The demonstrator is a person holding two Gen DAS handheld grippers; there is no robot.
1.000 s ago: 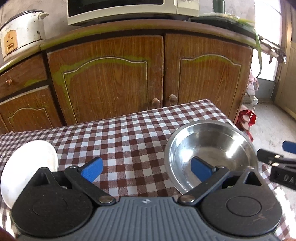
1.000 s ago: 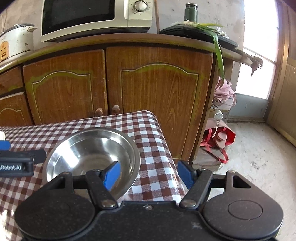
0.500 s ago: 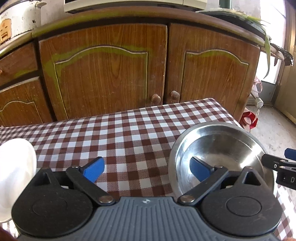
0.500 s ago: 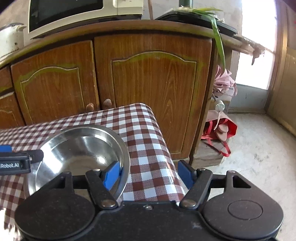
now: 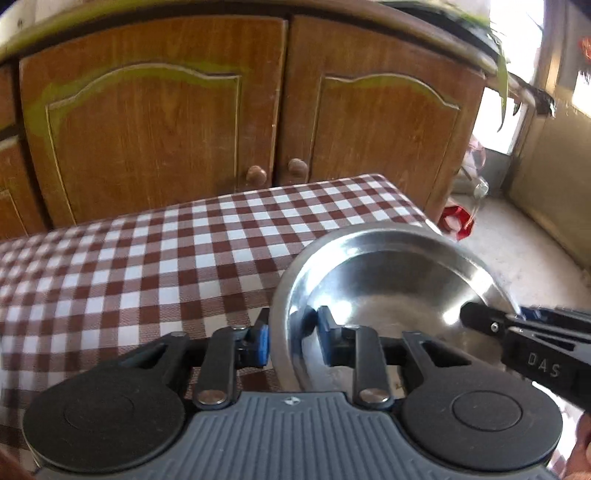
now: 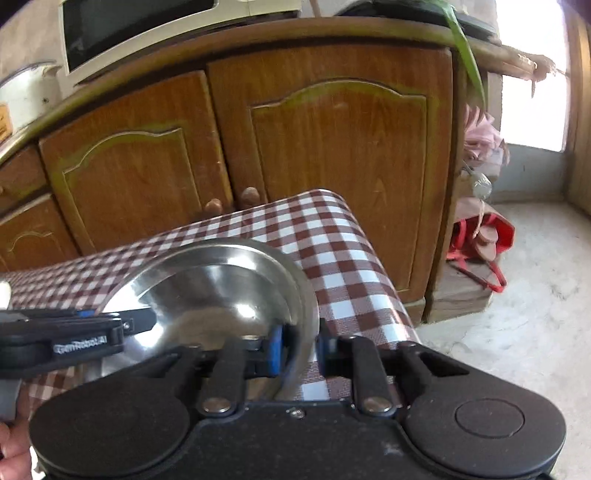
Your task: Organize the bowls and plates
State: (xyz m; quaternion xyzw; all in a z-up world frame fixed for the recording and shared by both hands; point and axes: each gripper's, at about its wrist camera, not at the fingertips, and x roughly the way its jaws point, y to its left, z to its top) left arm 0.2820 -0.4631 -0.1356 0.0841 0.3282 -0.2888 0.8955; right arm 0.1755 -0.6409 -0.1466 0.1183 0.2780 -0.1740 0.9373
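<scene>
A shiny steel bowl (image 5: 391, 288) sits tilted at the right end of the checkered table (image 5: 155, 258). My left gripper (image 5: 291, 343) is shut on the bowl's left rim, one blue pad outside and one inside. My right gripper (image 6: 299, 350) is shut on the bowl's right rim (image 6: 306, 295) in the same way. Each gripper shows in the other's view, the right one in the left wrist view (image 5: 517, 332) and the left one in the right wrist view (image 6: 74, 339). The white plate seen earlier is out of view.
Brown wooden cabinet doors (image 5: 258, 110) stand just behind the table. A microwave (image 6: 147, 26) sits on the counter above. The table's right edge (image 6: 369, 266) drops to a concrete floor with a red bag (image 6: 480, 236).
Both grippers have closed from open onto opposite rims of the steel bowl. The bowl now looks tilted and raised. The white plate has left the left wrist view.
</scene>
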